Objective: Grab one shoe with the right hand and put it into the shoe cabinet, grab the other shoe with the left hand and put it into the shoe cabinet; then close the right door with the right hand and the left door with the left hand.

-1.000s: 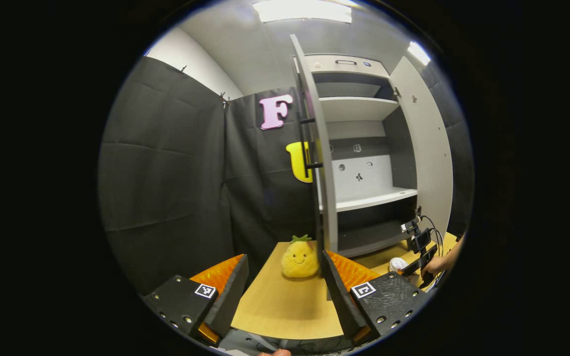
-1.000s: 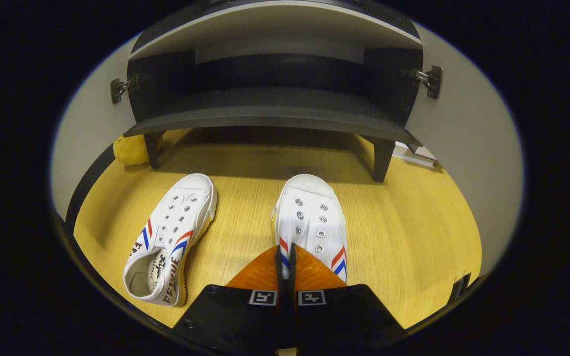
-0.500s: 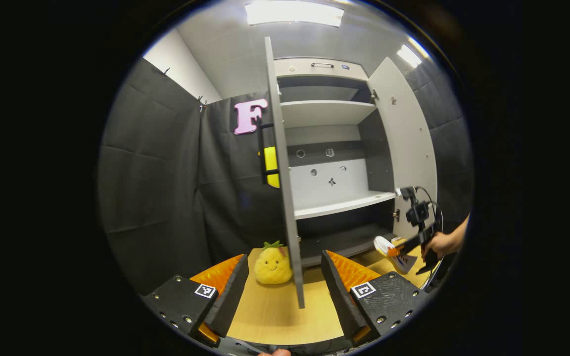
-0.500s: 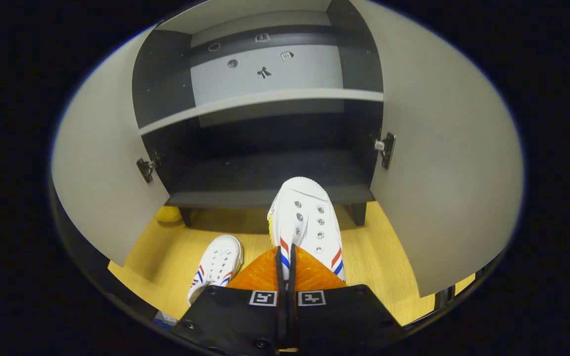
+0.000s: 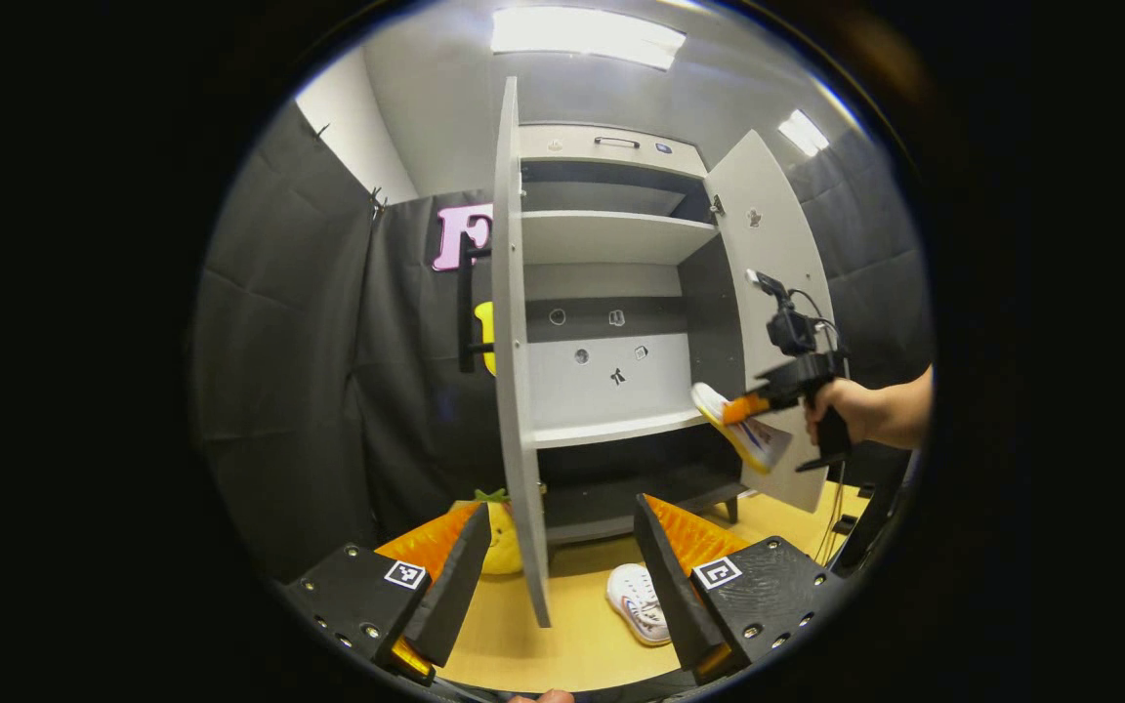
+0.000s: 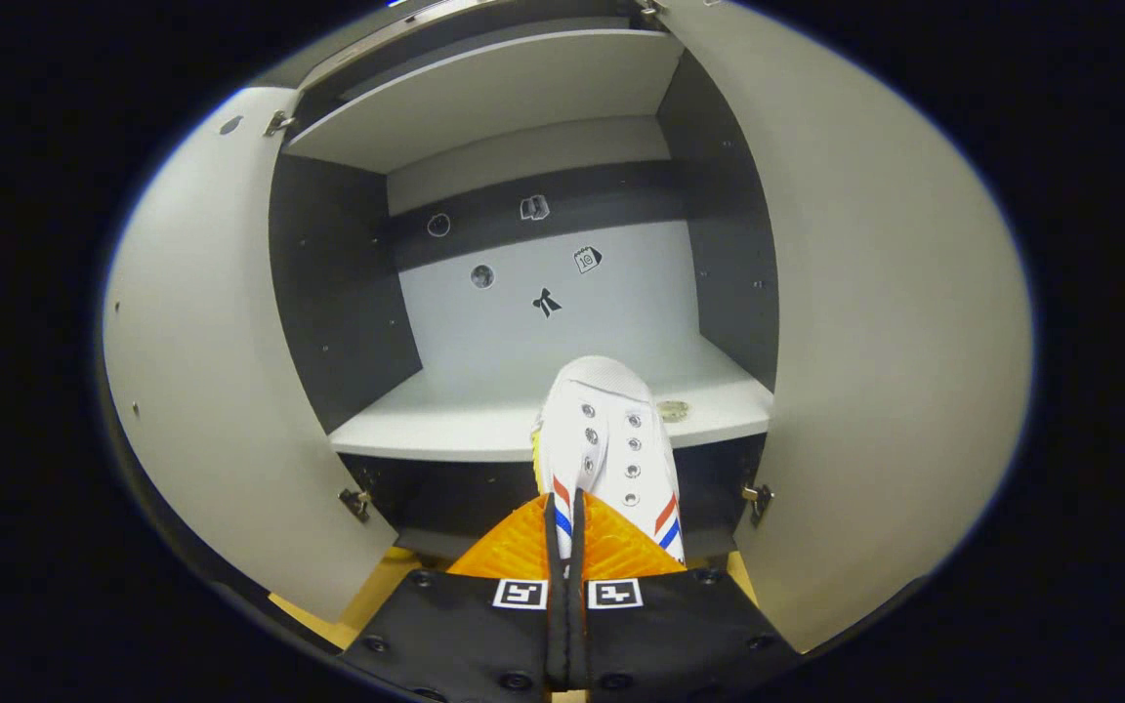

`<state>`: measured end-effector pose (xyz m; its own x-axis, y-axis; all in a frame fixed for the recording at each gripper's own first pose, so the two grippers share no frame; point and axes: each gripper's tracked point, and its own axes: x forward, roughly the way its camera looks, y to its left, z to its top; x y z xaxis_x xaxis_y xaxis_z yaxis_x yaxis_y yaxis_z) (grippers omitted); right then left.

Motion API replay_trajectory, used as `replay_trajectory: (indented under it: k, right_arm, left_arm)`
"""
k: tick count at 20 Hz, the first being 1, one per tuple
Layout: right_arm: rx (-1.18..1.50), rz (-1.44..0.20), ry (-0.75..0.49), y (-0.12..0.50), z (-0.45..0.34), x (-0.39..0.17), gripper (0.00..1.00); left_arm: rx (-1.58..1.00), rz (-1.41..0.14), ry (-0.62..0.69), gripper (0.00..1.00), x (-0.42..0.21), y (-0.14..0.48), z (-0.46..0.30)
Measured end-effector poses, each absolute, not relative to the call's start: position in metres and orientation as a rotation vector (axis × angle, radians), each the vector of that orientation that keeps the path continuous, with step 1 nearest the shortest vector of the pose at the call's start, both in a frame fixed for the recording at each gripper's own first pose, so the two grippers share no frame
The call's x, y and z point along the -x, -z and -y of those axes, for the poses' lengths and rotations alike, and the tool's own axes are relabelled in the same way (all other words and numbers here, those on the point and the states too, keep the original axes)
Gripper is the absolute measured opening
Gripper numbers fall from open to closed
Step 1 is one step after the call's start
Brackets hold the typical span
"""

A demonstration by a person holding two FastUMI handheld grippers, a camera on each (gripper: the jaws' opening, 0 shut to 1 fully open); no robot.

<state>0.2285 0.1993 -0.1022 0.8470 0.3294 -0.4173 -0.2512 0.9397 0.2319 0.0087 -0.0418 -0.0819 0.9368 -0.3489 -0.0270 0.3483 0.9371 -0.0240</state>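
At twelve o'clock from the right gripper, straight ahead along its fingers, lies the pale middle shelf of the shoe cabinet. The shoe it carries is pinched at the heel end between both orange fingers, which are closed tight on it. The shoe's long axis runs with the fingers, toe leading toward the cabinet's back wall, and the toe overlaps the shelf's front edge in the right gripper view (whether it has cleared that edge or hangs just short, I cannot tell). Both doors stand swung wide, the left door at nine o'clock and the right door at three, so the way in looks clear.

In the left gripper view the hand holding that tool is raised to shelf height just beside the right door, with the shoe tilted toe-up toward the opening. My judgement: a short push forward, then a release, would seat it.

The left gripper has its jaws spread apart and grips nothing. The other shoe lies on the wooden floor between those fingers, nearer the right-hand one, and this hand is clearly the closer to it.
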Motion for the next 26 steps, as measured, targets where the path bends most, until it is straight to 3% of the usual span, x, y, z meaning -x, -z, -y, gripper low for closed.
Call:
replay_trajectory:
  k: [8, 12, 13, 16, 19, 21, 22, 23, 24, 26]
  right_arm:
    - [-0.083, -0.372, -0.349, 0.081, -0.225, -0.257, 0.01]
    - [-0.032, -0.321, -0.332, 0.059, -0.237, -0.309, 0.01]
    - [-0.017, -0.312, -0.322, 0.057, -0.240, -0.327, 0.05]
    - [0.038, -0.311, -0.284, 0.062, -0.245, -0.373, 0.00]
    - [0.045, -0.387, -0.268, 0.083, -0.250, -0.395, 0.01]
    - [0.023, -0.343, -0.260, 0.071, -0.248, -0.394, 0.05]
    - [0.007, -0.299, -0.261, 0.057, -0.247, -0.388, 0.28]
    - [-0.008, -0.251, -0.263, 0.037, -0.244, -0.374, 0.33]
    - [-0.025, -0.205, -0.262, 0.022, -0.239, -0.361, 0.63]
    - [-0.047, -0.132, -0.245, -0.005, -0.222, -0.323, 0.96]
  left_arm:
    - [0.037, -0.141, 0.374, 0.80, -0.018, 0.108, 0.062]
    - [0.051, -0.194, 0.417, 0.80, -0.016, 0.128, 0.075]
    - [0.055, -0.200, 0.431, 0.80, -0.016, 0.131, 0.082]
    - [0.072, -0.227, 0.478, 0.80, -0.011, 0.144, 0.104]
    - [0.088, -0.259, 0.502, 0.80, -0.007, 0.157, 0.118]
    - [0.094, -0.290, 0.498, 0.80, -0.012, 0.171, 0.123]
    - [0.099, -0.315, 0.495, 0.80, -0.015, 0.179, 0.126]
    - [0.112, -0.345, 0.512, 0.80, -0.017, 0.187, 0.133]
    - [0.128, -0.366, 0.528, 0.80, -0.018, 0.194, 0.140]
    - [0.150, -0.395, 0.538, 0.80, -0.028, 0.205, 0.152]
